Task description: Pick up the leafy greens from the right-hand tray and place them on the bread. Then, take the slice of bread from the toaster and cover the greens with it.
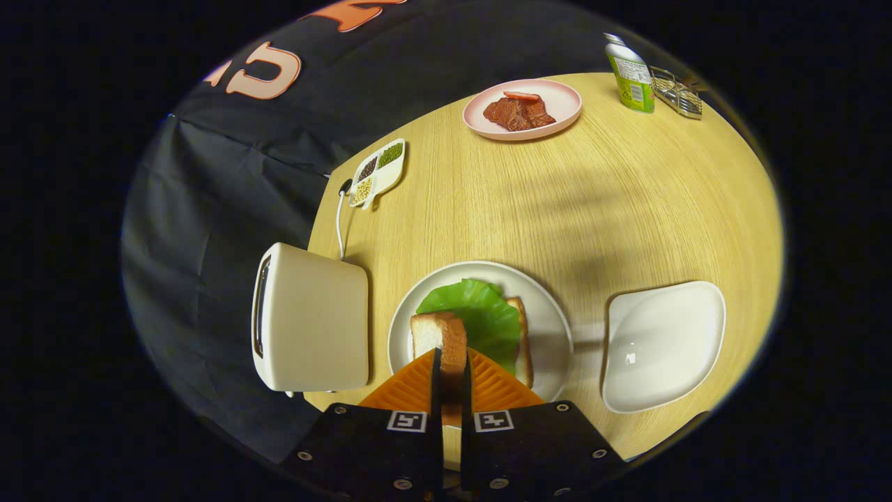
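Bread slice (446, 345) stands on edge between the tongs (451, 376) fingers, above the round plate (550, 328). Leafy greens (481, 314) lie on the lower bread (521, 335) on that plate, just ahead of the fingers. Toaster (313, 317) just left of the plate, empty white tray (662, 345) to the right. Wooden surface (592, 202) also carries a pink plate of meat (523, 108), a divided bean dish (378, 172), a bottle (631, 75). Tongs nearly closed, both fingers pinching the slice.
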Motion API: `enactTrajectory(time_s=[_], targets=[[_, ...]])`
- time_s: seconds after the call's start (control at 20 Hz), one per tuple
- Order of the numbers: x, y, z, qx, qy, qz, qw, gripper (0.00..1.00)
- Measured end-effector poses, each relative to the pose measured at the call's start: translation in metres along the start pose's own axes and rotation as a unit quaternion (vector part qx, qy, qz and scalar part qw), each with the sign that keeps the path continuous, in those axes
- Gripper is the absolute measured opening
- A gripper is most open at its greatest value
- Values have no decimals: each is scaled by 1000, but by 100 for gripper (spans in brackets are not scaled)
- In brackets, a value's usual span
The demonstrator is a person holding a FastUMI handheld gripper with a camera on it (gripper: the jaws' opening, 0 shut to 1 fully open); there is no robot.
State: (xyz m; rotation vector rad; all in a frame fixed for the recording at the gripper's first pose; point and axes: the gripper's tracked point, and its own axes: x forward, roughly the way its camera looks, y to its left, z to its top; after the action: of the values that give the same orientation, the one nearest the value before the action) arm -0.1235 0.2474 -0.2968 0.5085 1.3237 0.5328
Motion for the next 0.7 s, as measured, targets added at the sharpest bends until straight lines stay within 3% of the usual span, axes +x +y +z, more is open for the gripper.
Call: enactTrajectory(time_s=[0.15,0.3,0.5,0.65,0.7], targets=[[1,-7,6,-27,-21,-10,999,19],[-2,-24,10,-36,-39,-46,998,37],[-30,-10,37,-45,-105,-17,993,39],[-74,4,74,-82,-188,-13,979,44],[-91,12,85,-94,-215,-11,972,52]])
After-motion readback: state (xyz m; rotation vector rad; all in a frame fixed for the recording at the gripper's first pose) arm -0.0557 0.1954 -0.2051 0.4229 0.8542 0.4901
